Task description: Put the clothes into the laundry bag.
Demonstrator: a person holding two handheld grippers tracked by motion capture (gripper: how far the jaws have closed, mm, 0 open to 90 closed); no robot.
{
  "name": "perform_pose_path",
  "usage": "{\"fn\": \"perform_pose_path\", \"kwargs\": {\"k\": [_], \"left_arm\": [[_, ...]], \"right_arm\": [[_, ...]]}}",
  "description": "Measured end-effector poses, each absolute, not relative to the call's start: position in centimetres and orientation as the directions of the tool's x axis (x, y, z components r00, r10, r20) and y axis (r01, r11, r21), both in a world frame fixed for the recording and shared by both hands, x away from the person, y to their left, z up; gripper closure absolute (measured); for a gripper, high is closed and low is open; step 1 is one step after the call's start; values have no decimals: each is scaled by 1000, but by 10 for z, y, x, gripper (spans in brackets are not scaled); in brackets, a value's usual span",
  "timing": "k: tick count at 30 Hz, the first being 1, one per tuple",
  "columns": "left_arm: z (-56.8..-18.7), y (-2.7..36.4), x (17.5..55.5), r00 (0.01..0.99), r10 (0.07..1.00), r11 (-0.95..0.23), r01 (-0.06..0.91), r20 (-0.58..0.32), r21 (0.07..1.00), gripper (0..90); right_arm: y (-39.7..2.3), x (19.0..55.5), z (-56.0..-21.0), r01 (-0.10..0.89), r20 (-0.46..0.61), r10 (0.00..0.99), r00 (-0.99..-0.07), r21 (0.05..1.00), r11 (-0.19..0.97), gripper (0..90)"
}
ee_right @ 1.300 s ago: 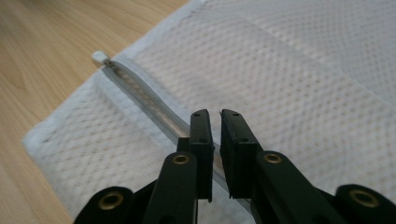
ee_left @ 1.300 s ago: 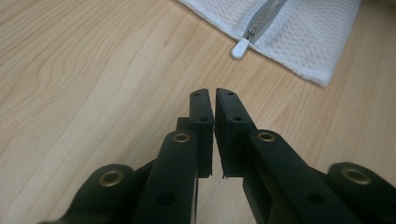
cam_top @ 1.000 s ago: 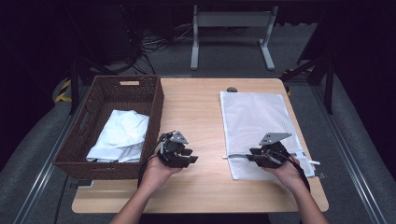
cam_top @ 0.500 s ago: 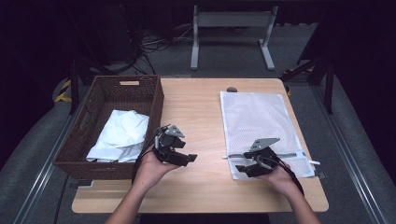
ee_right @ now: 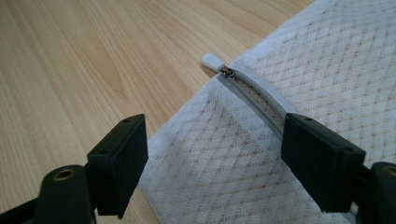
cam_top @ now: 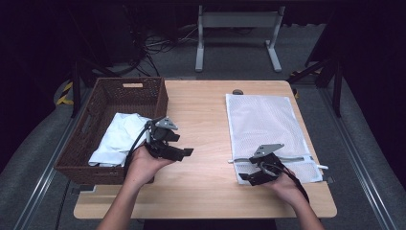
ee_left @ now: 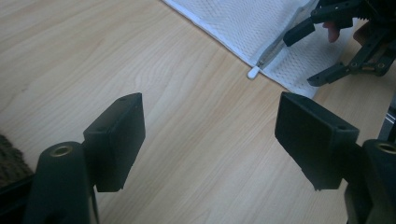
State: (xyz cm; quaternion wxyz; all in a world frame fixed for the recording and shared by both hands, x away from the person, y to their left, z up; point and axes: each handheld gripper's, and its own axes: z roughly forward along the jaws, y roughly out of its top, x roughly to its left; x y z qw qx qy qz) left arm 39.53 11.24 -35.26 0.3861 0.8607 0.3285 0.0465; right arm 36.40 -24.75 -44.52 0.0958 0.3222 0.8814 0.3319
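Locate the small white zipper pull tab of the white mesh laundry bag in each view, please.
High view: white zipper pull tab at the mesh bag's near-left edge, left of the right gripper.
Left gripper view: upper right, on the wood.
Right gripper view: top centre.
Shared landmark: the grey zipper line running from it.

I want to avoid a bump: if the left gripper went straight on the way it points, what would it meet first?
Probably bare table; the left gripper, jaws open and empty, aims down at wood, with the mesh bag's zipper pull farther along.
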Motion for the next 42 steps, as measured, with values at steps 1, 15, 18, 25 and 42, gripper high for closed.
{"fn": "perform_pose_path", "kwargs": {"k": [1,15,18,25,42], "left_arm": [[-351,115,396,777,605,-483,530,-172,697,251],[-338,160,407,720,678,-427,552,-150,717,246],[-337,173,409,701,699,-413,557,-141,720,244],[-339,198,416,648,750,-374,578,-130,725,244],[-359,266,436,493,866,-314,668,-86,675,180]], "right_arm": [[-247,364,-445,506,46,634,-772,647,570,225],[-247,358,-444,494,44,628,-777,660,566,206],[-247,358,-443,490,42,627,-778,665,564,206],[-247,359,-444,481,32,619,-784,662,575,206],[-247,358,-443,467,13,612,-791,659,589,204]]}}
